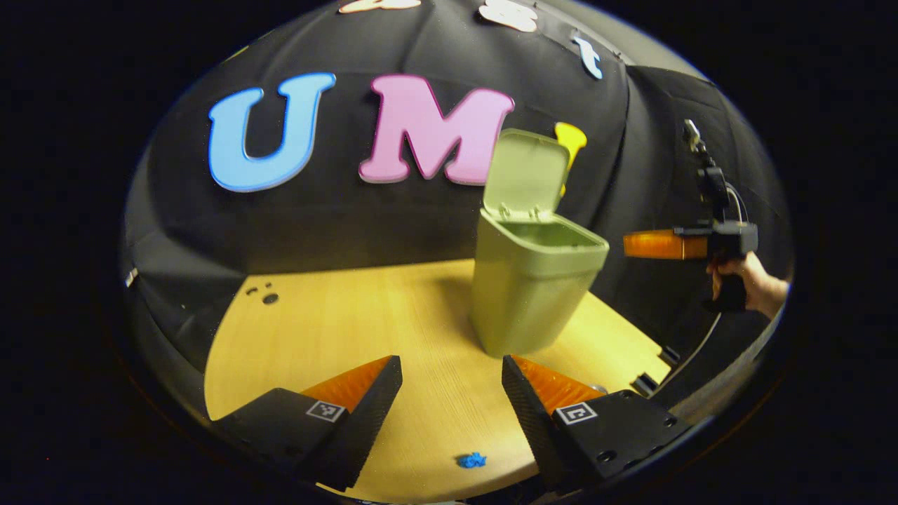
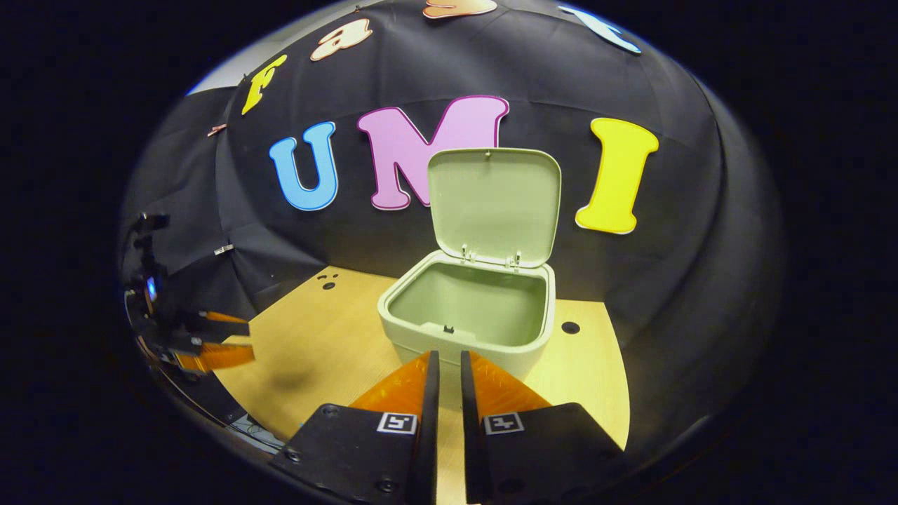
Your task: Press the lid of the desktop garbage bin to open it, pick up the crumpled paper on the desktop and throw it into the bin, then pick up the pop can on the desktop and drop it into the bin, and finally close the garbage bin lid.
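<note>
Lid-closing looks like the step in hand, by my judgement: in the left gripper view the left gripper (image 1: pixel 452 382) stands wide open and empty at the bottom of the frame, the bin (image 1: pixel 533 287) right of centre, its lid (image 1: pixel 527 175) upright, and bare desktop (image 1: pixel 365 322) left. In the right gripper view the right gripper (image 2: pixel 449 382), nearly closed on nothing, faces the bin's front rim at centre; reach over the opening and tip the lid forward, as desktop edges lie close at both sides.

Left tongs (image 1: pixel 452 375) spread wide; right tongs (image 2: pixel 449 370) nearly closed, empty.
</note>
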Available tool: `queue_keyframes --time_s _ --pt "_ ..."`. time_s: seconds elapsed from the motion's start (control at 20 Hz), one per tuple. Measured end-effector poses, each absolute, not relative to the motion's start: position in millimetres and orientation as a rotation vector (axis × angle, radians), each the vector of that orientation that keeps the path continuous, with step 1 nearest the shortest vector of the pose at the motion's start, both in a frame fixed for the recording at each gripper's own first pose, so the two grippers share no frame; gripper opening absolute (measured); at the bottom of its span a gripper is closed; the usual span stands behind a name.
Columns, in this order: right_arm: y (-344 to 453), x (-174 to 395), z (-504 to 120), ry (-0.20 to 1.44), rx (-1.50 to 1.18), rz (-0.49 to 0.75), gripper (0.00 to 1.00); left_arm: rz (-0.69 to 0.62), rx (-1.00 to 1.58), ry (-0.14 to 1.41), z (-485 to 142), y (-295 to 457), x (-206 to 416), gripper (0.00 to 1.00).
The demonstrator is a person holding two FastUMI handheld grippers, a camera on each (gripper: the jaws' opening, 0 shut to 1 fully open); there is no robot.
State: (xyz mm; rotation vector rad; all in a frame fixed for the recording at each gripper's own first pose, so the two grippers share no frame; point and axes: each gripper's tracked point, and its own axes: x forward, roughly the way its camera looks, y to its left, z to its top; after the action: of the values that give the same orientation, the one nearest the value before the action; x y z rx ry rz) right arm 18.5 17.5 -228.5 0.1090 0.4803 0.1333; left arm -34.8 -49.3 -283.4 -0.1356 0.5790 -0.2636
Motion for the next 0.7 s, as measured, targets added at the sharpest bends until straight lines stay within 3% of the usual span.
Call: queue_keyframes --time_s 0.1,0.15,0.2,0.3,0.7 --pt "16 9 -234 0.496 0.131 0.124 0.33 -0.299 -0.147 0.658 -319 -55 -47 0.93" --pt "15 6 -234 0.497 0.149 0.117 0.45 -0.306 -0.142 0.700 -339 -57 -54 0.93" --pt "15 3 -237 0.504 0.169 0.114 0.48 -0.311 -0.133 0.746 -355 -57 -60 0.93" --pt "15 -5 -244 0.523 0.190 0.103 0.44 -0.336 -0.126 0.831 -387 -63 -73 0.93" --pt "10 -35 -268 0.607 0.198 0.064 0.43 -0.414 -0.086 1.015 -455 -88 -104 0.88"
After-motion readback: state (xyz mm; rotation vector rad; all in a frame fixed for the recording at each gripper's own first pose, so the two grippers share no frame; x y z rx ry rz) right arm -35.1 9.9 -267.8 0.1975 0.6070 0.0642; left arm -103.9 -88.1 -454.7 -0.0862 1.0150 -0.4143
